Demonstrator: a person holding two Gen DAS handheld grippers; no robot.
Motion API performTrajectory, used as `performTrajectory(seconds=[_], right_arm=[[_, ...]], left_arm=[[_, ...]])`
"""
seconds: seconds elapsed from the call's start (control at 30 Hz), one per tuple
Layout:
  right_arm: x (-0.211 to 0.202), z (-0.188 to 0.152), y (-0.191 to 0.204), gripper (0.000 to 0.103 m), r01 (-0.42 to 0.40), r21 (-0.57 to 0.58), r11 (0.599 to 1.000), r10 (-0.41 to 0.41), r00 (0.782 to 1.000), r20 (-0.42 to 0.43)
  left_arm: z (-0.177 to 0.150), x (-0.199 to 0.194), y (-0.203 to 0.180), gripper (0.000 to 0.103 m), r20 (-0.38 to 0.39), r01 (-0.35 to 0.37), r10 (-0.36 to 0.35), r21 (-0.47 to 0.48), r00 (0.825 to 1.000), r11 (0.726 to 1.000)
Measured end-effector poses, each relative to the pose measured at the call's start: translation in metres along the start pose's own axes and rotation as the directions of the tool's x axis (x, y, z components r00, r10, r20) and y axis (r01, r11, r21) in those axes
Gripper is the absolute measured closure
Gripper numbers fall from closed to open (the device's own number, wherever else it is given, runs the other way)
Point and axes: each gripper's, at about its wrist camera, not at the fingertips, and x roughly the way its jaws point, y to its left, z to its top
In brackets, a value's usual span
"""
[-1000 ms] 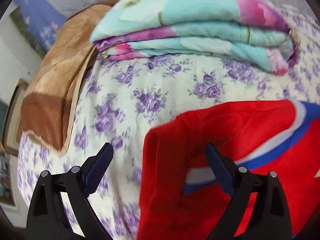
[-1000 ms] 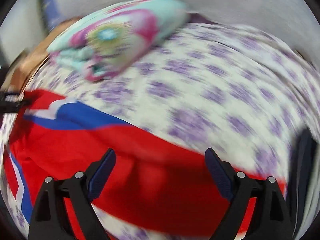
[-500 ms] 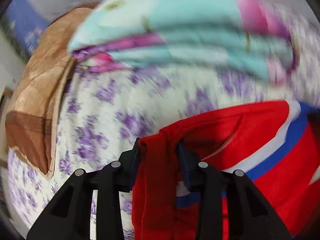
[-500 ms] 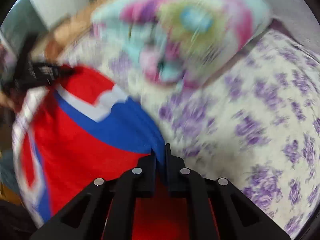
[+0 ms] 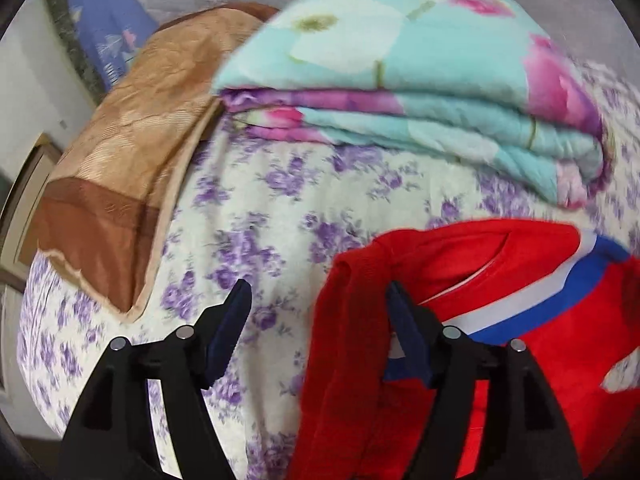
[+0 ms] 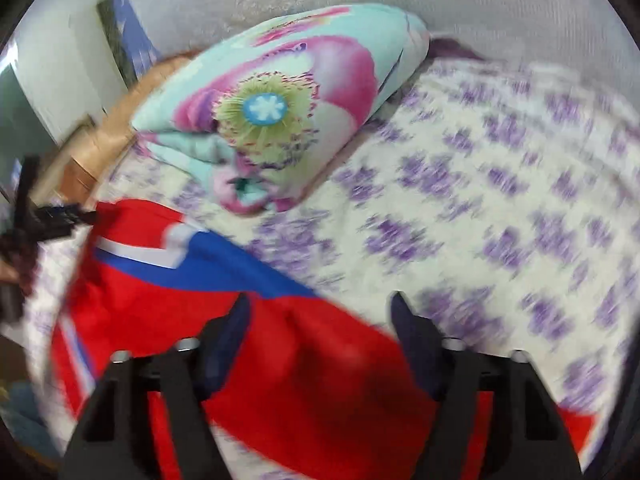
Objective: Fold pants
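The red pants [image 5: 520,320] with a white and blue side stripe lie on the flowered bed sheet [image 5: 260,208]. My left gripper [image 5: 320,300] is open; the red waistband edge lies between its fingers, against the right finger. In the right wrist view the pants [image 6: 248,320] spread across the lower left, and my right gripper [image 6: 320,308] is open over the red cloth. The left gripper [image 6: 60,216] shows at the far left, at the pants' other end.
A folded turquoise and pink floral quilt [image 5: 420,80] lies at the head of the bed, also seen in the right wrist view [image 6: 280,112]. A brown pillow [image 5: 132,152] lies left of it. A grey wall stands behind; the bed's left edge drops off.
Both grippers were shut on the pants half a second ago and have opened, letting go of the cloth. The pants lie flatter on the bed.
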Motion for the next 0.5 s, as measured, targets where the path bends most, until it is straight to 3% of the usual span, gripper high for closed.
performTrajectory(seconds=[0.07, 0.13, 0.17, 0.2, 0.23, 0.3, 0.37, 0.4, 0.43, 0.5], right_arm=[[0.005, -0.009, 0.01, 0.045, -0.054, 0.016, 0.998, 0.054, 0.998, -0.023], [0.014, -0.02, 0.027, 0.045, -0.122, 0.034, 0.992, 0.123, 0.992, -0.039], [0.022, -0.024, 0.035, 0.044, -0.155, 0.049, 0.987, 0.158, 0.986, -0.056], [0.028, -0.028, 0.039, 0.041, -0.18, 0.065, 0.982, 0.184, 0.98, -0.072], [0.033, -0.033, 0.044, 0.026, -0.197, 0.08, 0.977, 0.204, 0.974, -0.094], [0.043, -0.043, 0.042, 0.022, -0.128, 0.083, 0.988, 0.14, 0.98, -0.144], [0.039, -0.056, 0.012, 0.022, 0.0, 0.123, 0.992, 0.02, 0.987, -0.158], [0.027, -0.063, -0.016, 0.022, 0.002, 0.2, 0.98, 0.025, 0.991, -0.133], [0.011, -0.072, -0.047, 0.022, 0.032, 0.283, 0.958, -0.001, 0.994, -0.11], [-0.018, -0.088, -0.094, 0.022, 0.163, 0.381, 0.91, -0.133, 0.986, -0.105]], left_arm=[[-0.002, -0.013, -0.004, 0.034, 0.001, 0.042, -0.042, -0.033, 0.999, 0.999], [-0.008, -0.024, -0.018, 0.014, -0.016, 0.129, -0.13, -0.048, 0.991, 0.99], [-0.013, -0.027, -0.03, 0.01, -0.035, 0.195, -0.197, -0.055, 0.98, 0.979], [-0.019, -0.026, -0.042, 0.008, -0.051, 0.244, -0.246, -0.054, 0.968, 0.968], [-0.023, -0.024, -0.051, 0.008, -0.067, 0.272, -0.275, -0.048, 0.959, 0.961], [-0.035, -0.008, -0.077, 0.008, -0.139, 0.276, -0.273, 0.003, 0.952, 0.961], [-0.046, 0.016, -0.088, 0.008, -0.198, 0.17, -0.157, 0.051, 0.968, 0.984], [-0.052, 0.026, -0.087, 0.008, -0.22, 0.122, -0.108, 0.053, 0.969, 0.991], [-0.056, 0.03, -0.084, 0.008, -0.228, 0.126, -0.112, 0.046, 0.967, 0.991], [-0.06, 0.024, -0.079, 0.008, -0.198, 0.15, -0.139, 0.043, 0.97, 0.988]])
